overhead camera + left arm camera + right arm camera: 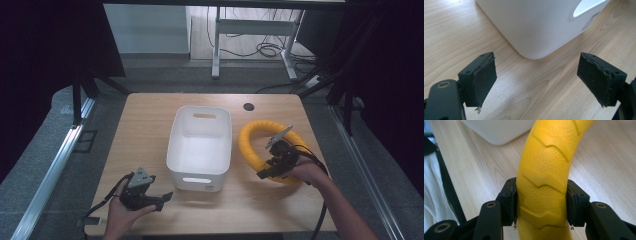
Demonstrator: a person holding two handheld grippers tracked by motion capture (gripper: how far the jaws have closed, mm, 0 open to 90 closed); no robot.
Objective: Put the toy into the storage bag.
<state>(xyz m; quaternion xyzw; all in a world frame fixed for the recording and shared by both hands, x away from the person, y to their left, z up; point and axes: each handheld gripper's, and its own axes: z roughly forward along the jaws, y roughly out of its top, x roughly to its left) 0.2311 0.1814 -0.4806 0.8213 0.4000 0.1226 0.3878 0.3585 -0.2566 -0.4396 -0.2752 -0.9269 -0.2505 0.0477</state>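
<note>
The yellow ring [250,145] is found on the table [145,125] just right of the white bin [200,142]. Its near side is clamped between the jaws of the right gripper [266,170], the pads being pressed against both flanks of the ring [544,177]. The left gripper [165,198] is held near the bin's front left corner [534,30], its jaws spread wide with nothing between them
</note>
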